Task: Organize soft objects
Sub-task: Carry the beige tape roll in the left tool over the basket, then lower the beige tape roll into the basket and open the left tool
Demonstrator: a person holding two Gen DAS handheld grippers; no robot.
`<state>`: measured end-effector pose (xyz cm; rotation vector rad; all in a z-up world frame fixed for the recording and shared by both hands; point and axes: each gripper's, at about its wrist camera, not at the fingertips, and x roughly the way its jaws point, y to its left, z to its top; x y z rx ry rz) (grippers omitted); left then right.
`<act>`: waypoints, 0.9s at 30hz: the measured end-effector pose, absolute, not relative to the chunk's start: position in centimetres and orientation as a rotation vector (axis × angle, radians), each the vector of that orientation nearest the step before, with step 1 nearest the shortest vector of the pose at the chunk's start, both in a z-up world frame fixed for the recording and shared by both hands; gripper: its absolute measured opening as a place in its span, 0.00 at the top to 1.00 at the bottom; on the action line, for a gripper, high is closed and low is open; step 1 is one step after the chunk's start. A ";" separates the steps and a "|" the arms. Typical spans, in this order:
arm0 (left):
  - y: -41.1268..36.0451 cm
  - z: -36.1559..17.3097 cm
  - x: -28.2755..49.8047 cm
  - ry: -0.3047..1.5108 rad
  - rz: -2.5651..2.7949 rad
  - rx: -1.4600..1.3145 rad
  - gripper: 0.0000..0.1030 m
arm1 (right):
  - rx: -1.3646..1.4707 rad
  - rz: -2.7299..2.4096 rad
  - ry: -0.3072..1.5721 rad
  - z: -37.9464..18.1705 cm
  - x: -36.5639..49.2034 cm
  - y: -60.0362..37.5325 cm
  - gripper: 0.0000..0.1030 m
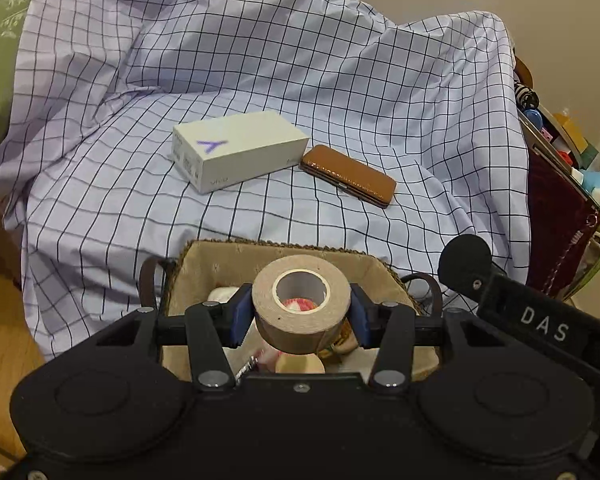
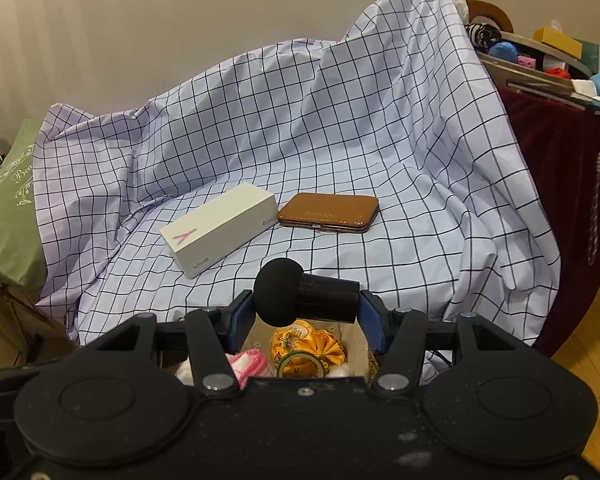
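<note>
Left gripper (image 1: pixel 301 316) clamped a tape roll (image 1: pixel 300 304) above the basket (image 1: pixel 220 256); right gripper (image 2: pixel 306 320) gripped a black brush (image 2: pixel 306 298); white box (image 1: pixel 238 150) at 12 o'clock.

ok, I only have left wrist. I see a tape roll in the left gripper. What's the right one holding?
Observer: The right gripper is shut on a black foam-tipped tool.
Operator: What's in the basket? Tape blocks my view.
Observer: A golden fabric pouch lies in the basket.
Operator: Anything else?
Observer: A pink knitted piece lies to its left.
</note>
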<state>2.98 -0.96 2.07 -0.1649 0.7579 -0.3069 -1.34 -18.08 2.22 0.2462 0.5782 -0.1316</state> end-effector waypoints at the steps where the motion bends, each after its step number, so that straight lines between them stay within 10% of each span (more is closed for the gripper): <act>1: -1.1 2.3 2.6 0.740 -0.308 -0.152 0.53 | 0.243 -0.134 0.579 2.2 -1.4 -18.0 0.46; 27: -1.6 1.1 2.4 0.793 -0.293 -0.139 0.44 | 0.222 -0.177 0.607 1.5 -1.4 -17.9 0.46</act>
